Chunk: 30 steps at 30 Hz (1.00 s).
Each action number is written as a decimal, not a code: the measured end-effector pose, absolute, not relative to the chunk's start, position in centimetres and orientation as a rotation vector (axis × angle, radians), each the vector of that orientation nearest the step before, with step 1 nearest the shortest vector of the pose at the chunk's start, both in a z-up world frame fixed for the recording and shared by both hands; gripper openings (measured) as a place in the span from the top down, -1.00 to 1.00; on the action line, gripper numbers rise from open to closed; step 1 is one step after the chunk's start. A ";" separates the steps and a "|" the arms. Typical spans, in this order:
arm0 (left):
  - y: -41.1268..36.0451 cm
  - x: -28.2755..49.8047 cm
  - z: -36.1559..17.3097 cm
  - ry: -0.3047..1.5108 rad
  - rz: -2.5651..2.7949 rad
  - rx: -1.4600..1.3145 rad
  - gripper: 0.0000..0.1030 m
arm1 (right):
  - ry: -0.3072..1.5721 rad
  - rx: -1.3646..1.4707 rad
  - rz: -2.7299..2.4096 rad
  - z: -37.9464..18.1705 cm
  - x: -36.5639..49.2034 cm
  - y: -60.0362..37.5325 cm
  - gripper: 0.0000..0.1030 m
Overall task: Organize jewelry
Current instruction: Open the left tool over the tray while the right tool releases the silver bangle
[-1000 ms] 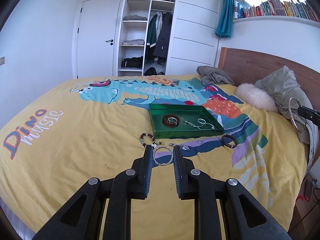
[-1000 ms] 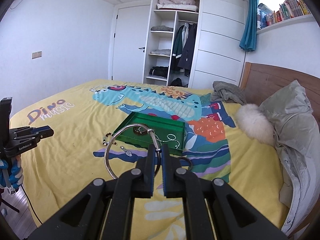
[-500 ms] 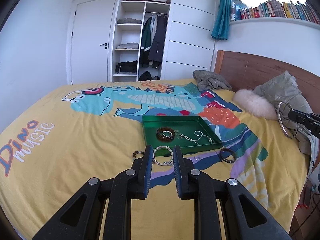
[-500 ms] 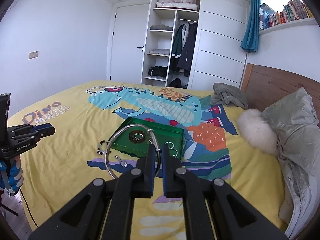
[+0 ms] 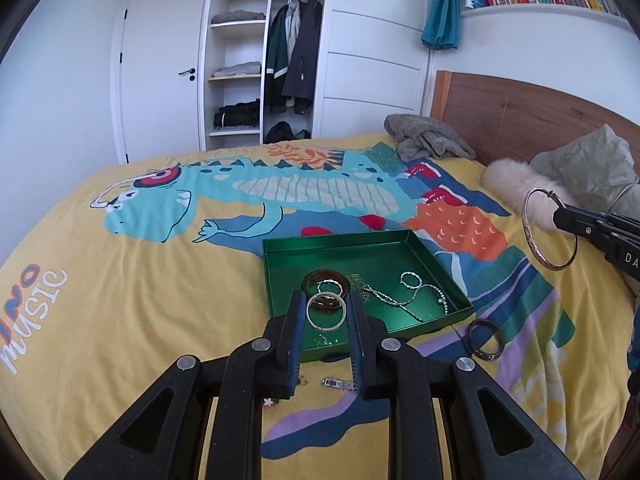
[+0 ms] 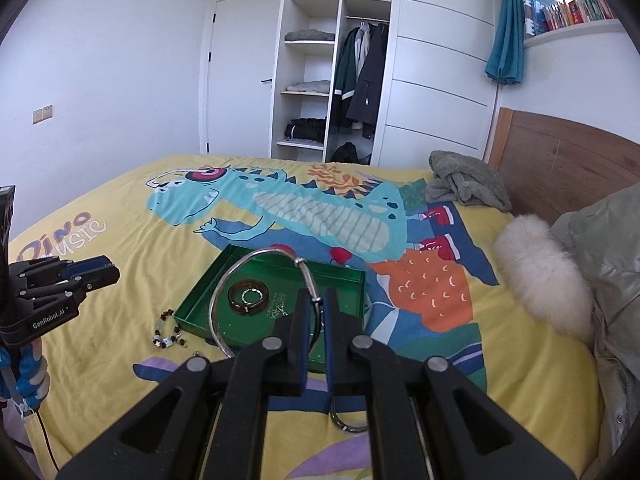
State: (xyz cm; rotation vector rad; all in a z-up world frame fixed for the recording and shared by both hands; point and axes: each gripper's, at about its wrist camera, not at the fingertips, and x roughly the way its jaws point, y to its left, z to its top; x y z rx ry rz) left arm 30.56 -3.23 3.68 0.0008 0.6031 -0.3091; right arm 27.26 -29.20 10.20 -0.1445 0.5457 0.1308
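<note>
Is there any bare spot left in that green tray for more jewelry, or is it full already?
The green tray has room. Its far half, toward the dinosaur print, is bare. The near half is crowded: a brown bangle at the near left, a silver chain sprawling across the near right. Outside, a dark bangle lies off the tray's right corner, a beaded bracelet off its left.

four bangles [image 5: 326, 311], one tray [image 5: 280, 268], two chains [image 5: 404, 298].

- Left gripper [image 5: 326, 314]: angled downward toward the bed, jaws narrowly apart, pinching a small silver ring [image 5: 326, 311].
- Right gripper [image 6: 317, 312]: angled downward, jaws nearly together, clamping a large silver bangle [image 6: 240, 280] upright.
</note>
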 end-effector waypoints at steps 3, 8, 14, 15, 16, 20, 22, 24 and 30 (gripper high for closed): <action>-4.6 33.9 1.5 0.646 -0.310 0.012 0.61 | 0.582 -0.128 0.126 8.1 31.0 -29.5 0.89; -6.5 38.6 -2.9 0.720 -0.297 0.011 0.61 | 0.652 -0.100 0.122 3.7 36.5 -29.7 0.89; -7.3 42.5 -7.2 0.804 -0.259 0.018 0.61 | 0.749 -0.070 0.121 -2.7 41.3 -29.7 0.89; -7.2 42.9 -7.6 0.812 -0.254 0.018 0.61 | 0.767 -0.068 0.120 -3.7 41.8 -29.7 0.89; -7.2 43.2 -8.1 0.822 -0.250 0.018 0.61 | 0.783 -0.063 0.120 -4.6 42.2 -29.7 0.89; -7.3 43.9 -9.5 0.850 -0.239 0.026 0.61 | 0.865 -0.035 0.109 -8.4 43.6 -30.1 0.89; -7.3 44.1 -9.9 0.861 -0.236 0.025 0.61 | 0.890 -0.020 0.097 -9.6 43.8 -30.5 0.89; -7.2 44.1 -10.2 0.870 -0.235 0.018 0.61 | 0.903 0.002 0.083 -10.2 43.7 -31.2 0.88; -6.7 44.5 -10.6 0.900 -0.222 -0.020 0.61 | 0.907 0.021 0.053 -10.2 42.6 -32.6 0.62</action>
